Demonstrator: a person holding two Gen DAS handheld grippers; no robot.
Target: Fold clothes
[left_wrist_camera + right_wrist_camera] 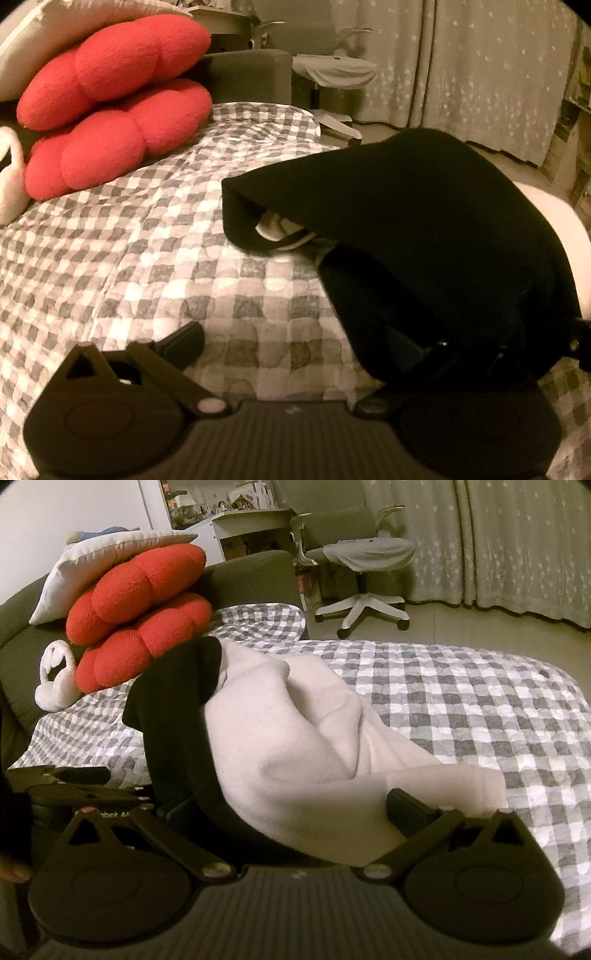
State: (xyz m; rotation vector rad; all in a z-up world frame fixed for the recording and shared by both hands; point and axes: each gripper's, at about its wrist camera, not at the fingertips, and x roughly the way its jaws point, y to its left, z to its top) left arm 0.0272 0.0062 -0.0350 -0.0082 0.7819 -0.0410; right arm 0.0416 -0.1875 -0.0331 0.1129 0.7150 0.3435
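Note:
A garment with a black outside (424, 221) and a pale fleece inside (295, 731) is bunched up on the grey-and-white checked bed cover (147, 258). My left gripper (295, 343) stands open. Its left finger (184, 343) is bare over the cover, and the black cloth drapes over its right finger. My right gripper (291, 808) is also spread wide, with the garment lying between the fingers. Its right finger (406, 805) shows and the left one is hidden behind black cloth (173, 701). The left gripper (74, 775) sits close by at the lower left of the right wrist view.
Two red cushions (140, 620) and a white pillow (107, 561) are stacked against the dark sofa back at the far left, with white earmuffs (55, 686) beside them. An office chair (362, 576) stands on the floor beyond the bed, in front of star-patterned curtains (498, 546).

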